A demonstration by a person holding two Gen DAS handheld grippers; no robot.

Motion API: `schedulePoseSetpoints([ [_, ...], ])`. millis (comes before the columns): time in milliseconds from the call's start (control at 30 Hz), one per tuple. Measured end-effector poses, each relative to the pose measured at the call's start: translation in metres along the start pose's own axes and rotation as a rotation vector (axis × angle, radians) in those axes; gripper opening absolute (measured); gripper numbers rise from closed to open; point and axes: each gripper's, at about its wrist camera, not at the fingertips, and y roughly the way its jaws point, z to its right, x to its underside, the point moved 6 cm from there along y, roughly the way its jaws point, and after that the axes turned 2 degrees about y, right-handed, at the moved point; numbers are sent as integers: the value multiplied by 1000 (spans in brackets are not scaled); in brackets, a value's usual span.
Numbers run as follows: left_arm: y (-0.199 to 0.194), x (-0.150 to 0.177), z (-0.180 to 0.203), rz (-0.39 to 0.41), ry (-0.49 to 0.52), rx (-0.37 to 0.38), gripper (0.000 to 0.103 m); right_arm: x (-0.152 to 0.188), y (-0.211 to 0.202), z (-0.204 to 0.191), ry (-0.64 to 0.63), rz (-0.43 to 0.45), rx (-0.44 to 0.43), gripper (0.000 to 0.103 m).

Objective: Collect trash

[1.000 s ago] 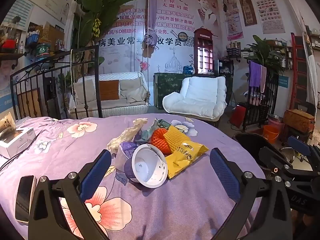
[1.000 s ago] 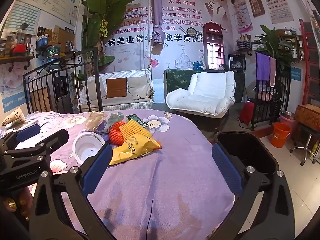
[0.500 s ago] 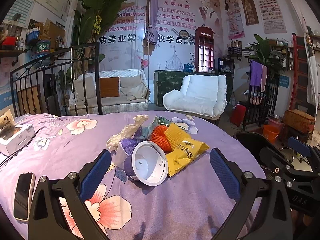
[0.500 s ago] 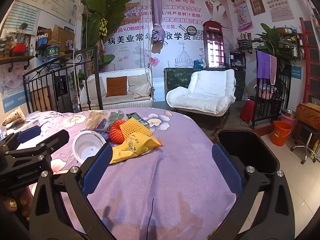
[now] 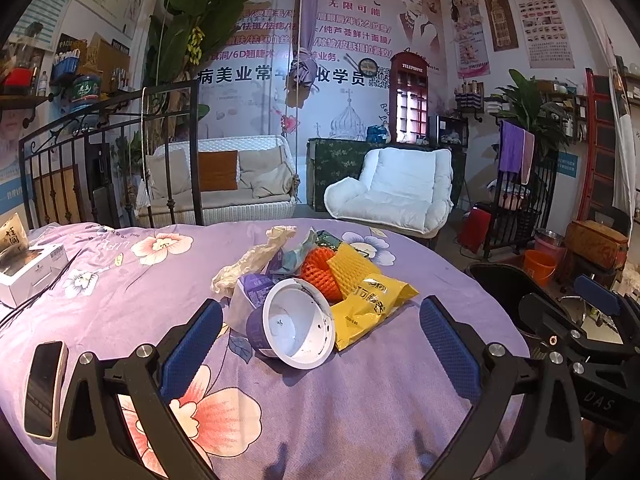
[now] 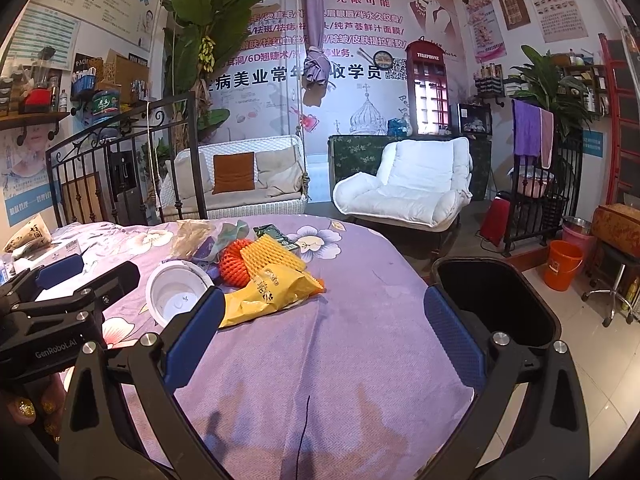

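Observation:
A pile of trash lies on the purple flowered tablecloth (image 5: 360,412): a purple-and-white cup (image 5: 294,330) on its side, a yellow snack bag (image 5: 368,300), an orange foam net (image 5: 318,268), a yellow foam net (image 5: 352,266), and a crumpled pale wrapper (image 5: 252,258). My left gripper (image 5: 320,340) is open and empty, its blue pads either side of the cup and just short of it. My right gripper (image 6: 322,328) is open and empty, right of the pile. The cup (image 6: 176,298) and the snack bag (image 6: 272,294) also show in the right wrist view.
A black bin (image 6: 492,300) stands beside the table's right edge. A phone (image 5: 44,388) lies at the near left, and a white box (image 5: 32,272) at the far left. An orange bucket (image 6: 564,264) is on the floor.
Both grippers have eased slightly forward toward the pile; the cup looks a little larger in the left wrist view. Nothing was picked up.

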Motion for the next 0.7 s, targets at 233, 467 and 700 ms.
schedulePoseSetpoints([
  [233, 0, -1, -1, -4, -7, 3, 98, 0, 0, -1, 2, -2, -4, 98],
  [467, 1, 0, -1, -7, -10, 4, 98, 0, 2, 0, 5, -7, -7, 98],
  [700, 0, 2, -1, -8, -12, 6, 98, 0, 2, 0, 10, -8, -8, 98],
])
